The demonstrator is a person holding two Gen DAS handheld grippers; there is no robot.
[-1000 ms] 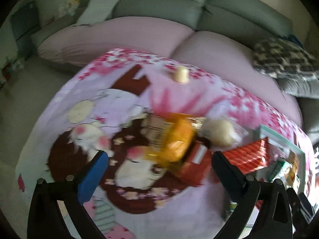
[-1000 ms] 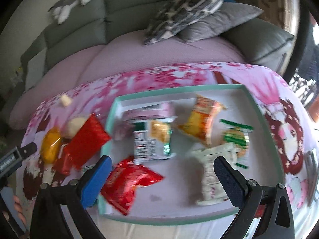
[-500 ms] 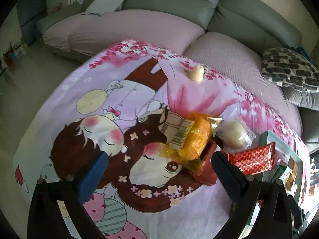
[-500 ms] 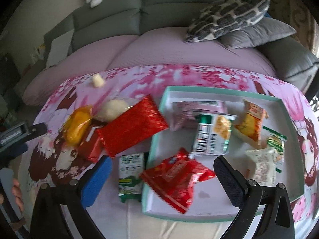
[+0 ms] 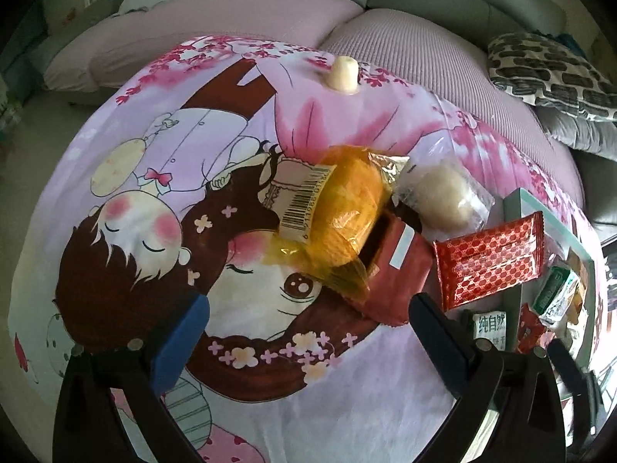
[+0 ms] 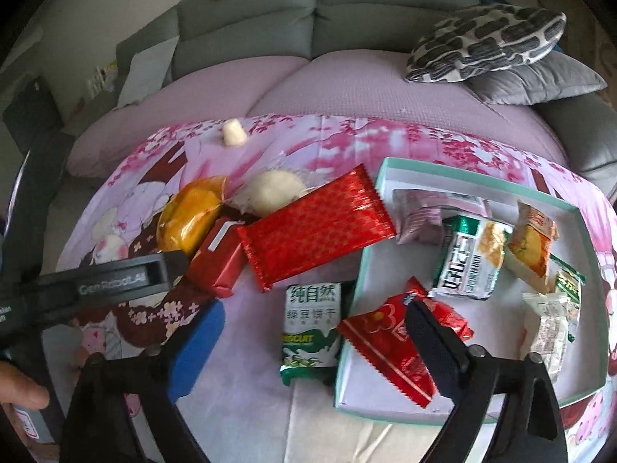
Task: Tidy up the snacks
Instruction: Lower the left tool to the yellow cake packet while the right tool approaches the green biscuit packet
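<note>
Where yellow bun (image 5: 349, 208) overlaps, red packet (image 5: 389, 270) hides — partly.

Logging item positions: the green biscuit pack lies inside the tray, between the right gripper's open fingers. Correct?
Not quite. In the right wrist view the green biscuit pack lies on the cloth just outside the tray, between the right gripper's open fingers.

Open left tongs (image 5: 308, 332) above orange snack packet (image 5: 347, 216), cartoon cloth (image 5: 154, 193)
</note>
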